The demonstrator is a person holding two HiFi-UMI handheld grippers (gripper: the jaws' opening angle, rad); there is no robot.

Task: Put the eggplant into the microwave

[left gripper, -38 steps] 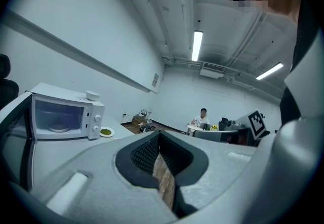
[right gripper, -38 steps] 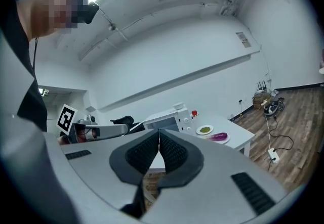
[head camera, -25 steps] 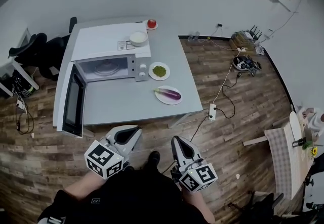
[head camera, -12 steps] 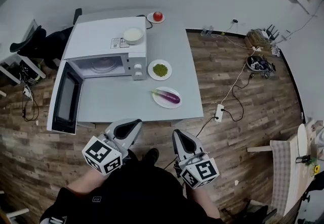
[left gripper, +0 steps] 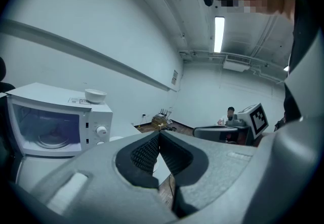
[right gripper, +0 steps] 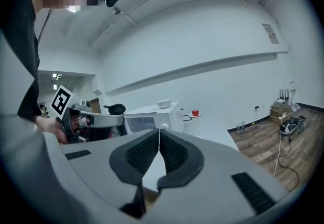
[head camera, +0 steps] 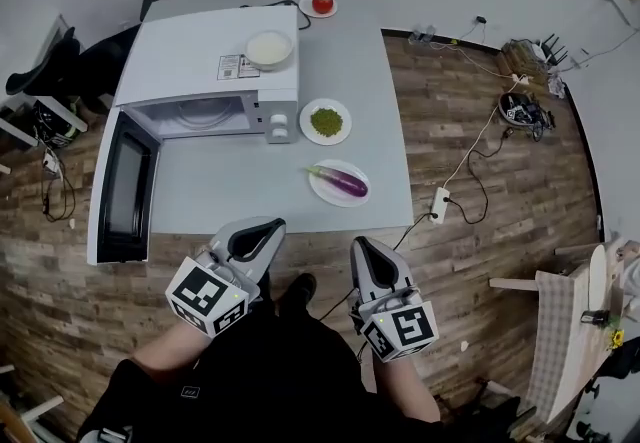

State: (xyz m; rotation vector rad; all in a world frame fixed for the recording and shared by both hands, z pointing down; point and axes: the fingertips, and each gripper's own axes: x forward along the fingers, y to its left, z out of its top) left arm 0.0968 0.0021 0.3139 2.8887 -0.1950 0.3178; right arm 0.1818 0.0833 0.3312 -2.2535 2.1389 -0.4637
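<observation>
My left gripper [head camera: 266,227] and right gripper [head camera: 362,247] sit just short of the table's [head camera: 240,193] near edge, both with jaws closed together and nothing in them. The eggplant [head camera: 343,181] lies on a plate [head camera: 318,194] on the table, right of the microwave [head camera: 200,56], whose door [head camera: 125,193] stands open.

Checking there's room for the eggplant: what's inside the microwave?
Only its glass turntable shows inside the open microwave. Parts of the cavity lie hidden behind its top and front frame, so those cannot be checked.
</observation>
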